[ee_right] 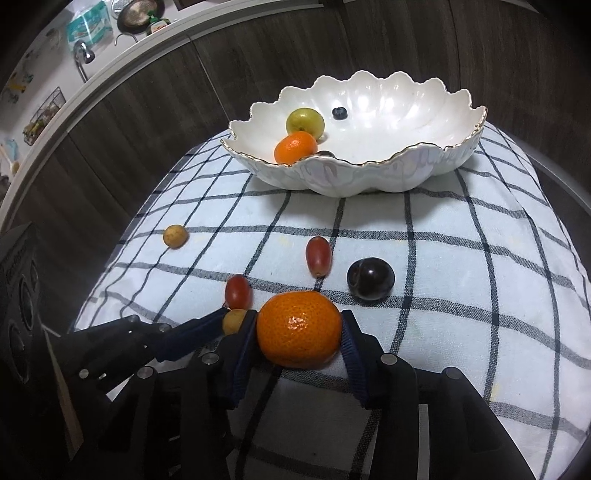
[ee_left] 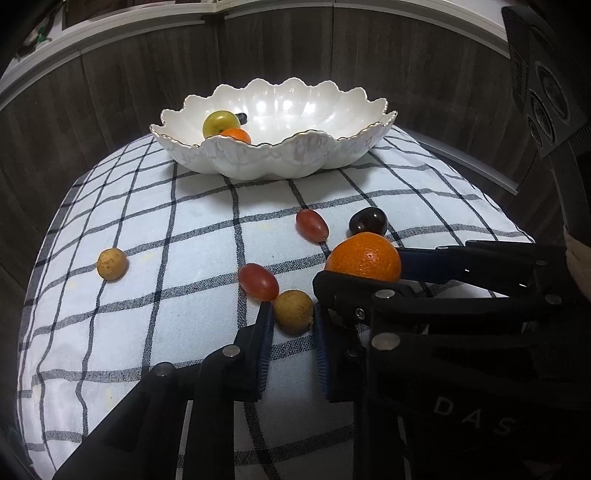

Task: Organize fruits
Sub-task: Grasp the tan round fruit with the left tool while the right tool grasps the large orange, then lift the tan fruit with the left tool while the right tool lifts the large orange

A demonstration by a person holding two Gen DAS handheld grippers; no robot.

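Observation:
A white scalloped bowl (ee_left: 280,162) stands at the back of the checked cloth (ee_left: 147,332); it holds a green fruit (ee_left: 219,123), a small orange (ee_left: 236,134) and a blueberry (ee_right: 339,112). My left gripper (ee_left: 293,314) has its fingers against both sides of a tan longan (ee_left: 293,312) that lies on the cloth. My right gripper (ee_right: 299,332) is shut on a mandarin (ee_right: 299,328), also seen in the left wrist view (ee_left: 364,260). The two grippers are side by side.
Loose on the cloth are two red grapes (ee_left: 258,280) (ee_left: 312,224), a dark plum (ee_left: 367,220) and a second longan (ee_left: 112,263). Dark wood panels (ee_left: 110,92) rise behind the bowl. A counter with kitchen items (ee_right: 92,29) lies at the far left.

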